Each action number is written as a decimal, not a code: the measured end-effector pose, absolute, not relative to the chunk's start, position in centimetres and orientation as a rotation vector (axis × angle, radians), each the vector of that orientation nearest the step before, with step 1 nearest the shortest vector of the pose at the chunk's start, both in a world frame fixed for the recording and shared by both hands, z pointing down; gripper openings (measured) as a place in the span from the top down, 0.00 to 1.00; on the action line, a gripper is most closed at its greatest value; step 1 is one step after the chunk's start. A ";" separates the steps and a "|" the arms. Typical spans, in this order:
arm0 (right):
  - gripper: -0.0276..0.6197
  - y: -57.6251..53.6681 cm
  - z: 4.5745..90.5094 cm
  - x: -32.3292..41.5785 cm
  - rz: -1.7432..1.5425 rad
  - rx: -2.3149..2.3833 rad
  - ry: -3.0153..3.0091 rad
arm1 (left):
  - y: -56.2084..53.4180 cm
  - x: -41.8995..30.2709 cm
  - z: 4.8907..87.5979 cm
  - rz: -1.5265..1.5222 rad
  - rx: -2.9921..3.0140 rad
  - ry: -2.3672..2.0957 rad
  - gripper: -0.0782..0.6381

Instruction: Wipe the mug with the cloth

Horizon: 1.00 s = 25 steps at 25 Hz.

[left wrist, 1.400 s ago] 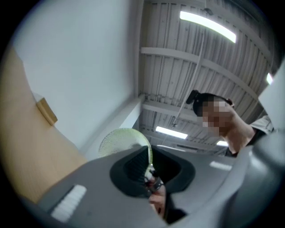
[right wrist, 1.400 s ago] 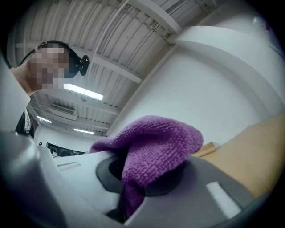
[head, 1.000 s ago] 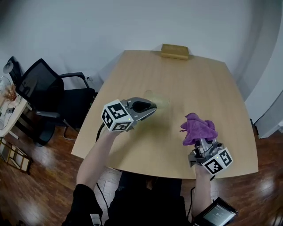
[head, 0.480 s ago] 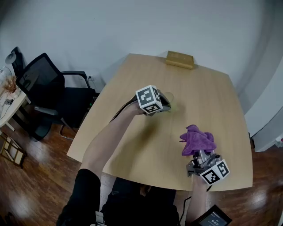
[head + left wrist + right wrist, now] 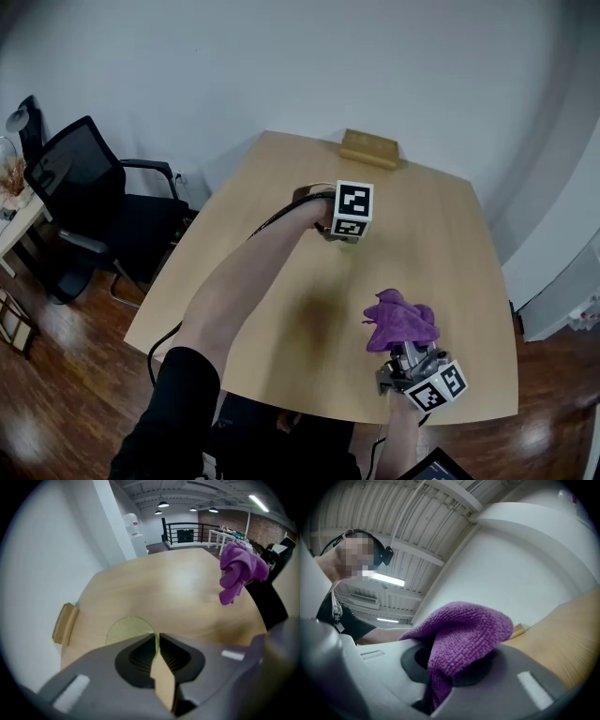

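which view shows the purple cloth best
The right gripper view: the cloth fills the centre, pinched in the right gripper, weave visible. The head view shows only a small purple bunch; in the left gripper view the cloth is whole but distant.

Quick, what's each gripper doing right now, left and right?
Left gripper: closed on the thin rim of the yellow-green mug.
Right gripper: closed on the purple cloth.

Colours and patterns on and around the table.
Cloth (image 5: 401, 321) purple; mug (image 5: 129, 630) translucent yellow-green; table (image 5: 441, 234) pale wood; block (image 5: 369, 148) tan; marker cube (image 5: 352, 210) black-and-white squares; chair (image 5: 80, 183) black; floor (image 5: 66, 394) dark red-brown.
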State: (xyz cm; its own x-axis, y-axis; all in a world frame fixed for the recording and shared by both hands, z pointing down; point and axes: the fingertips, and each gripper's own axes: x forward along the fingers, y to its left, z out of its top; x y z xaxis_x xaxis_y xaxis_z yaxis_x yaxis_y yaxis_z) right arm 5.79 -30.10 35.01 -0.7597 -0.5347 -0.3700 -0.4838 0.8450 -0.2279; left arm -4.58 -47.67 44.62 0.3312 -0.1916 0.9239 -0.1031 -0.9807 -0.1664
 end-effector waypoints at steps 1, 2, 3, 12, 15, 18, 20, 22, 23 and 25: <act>0.92 -30.1 35.0 5.8 -0.162 -0.754 2.597 | -47.8 -4.4 44.7 -1.769 -2.481 0.260 0.82; 0.92 -30.1 34.9 5.8 -0.160 -0.753 2.599 | -47.9 -4.2 44.7 -1.783 -2.465 0.243 0.81; 0.92 -30.1 34.9 5.8 -0.158 -0.751 2.600 | -48.1 -4.0 44.7 -1.794 -2.453 0.231 0.80; 0.92 -30.1 34.8 6.2 -0.158 -0.734 2.592 | -49.2 -3.4 43.0 -1.750 -2.427 0.269 0.71; 0.92 -30.2 34.7 6.4 -0.156 -0.734 2.586 | -48.8 -3.4 41.6 -1.666 -2.466 0.303 0.70; 0.92 -30.3 34.8 6.7 -0.158 -0.736 2.574 | -47.5 -3.3 39.9 -1.508 -2.523 0.359 0.71; 0.92 -30.4 34.9 7.0 -0.172 -0.740 2.565 | -45.7 -3.0 38.0 -1.316 -2.584 0.416 0.71; 0.92 -30.2 34.6 7.4 -0.188 -0.744 2.551 | -42.6 -2.2 36.2 -1.063 -2.677 0.430 0.72; 0.92 -30.0 34.4 7.6 -0.189 -0.746 2.543 | -40.6 -1.9 35.5 -0.934 -2.724 0.418 0.74; 0.92 -29.4 33.5 7.9 -0.171 -0.746 2.532 | -36.4 -1.6 34.3 -0.675 -2.806 0.399 0.76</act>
State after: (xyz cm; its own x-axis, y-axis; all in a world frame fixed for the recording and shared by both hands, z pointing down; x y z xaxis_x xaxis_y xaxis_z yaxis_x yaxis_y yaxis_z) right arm 7.90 -29.39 33.50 -0.7300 -0.5380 -0.4215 -0.4763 0.8428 -0.2507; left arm -1.56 -36.38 34.28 0.8570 -0.3125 0.4098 -0.2078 -0.9372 -0.2801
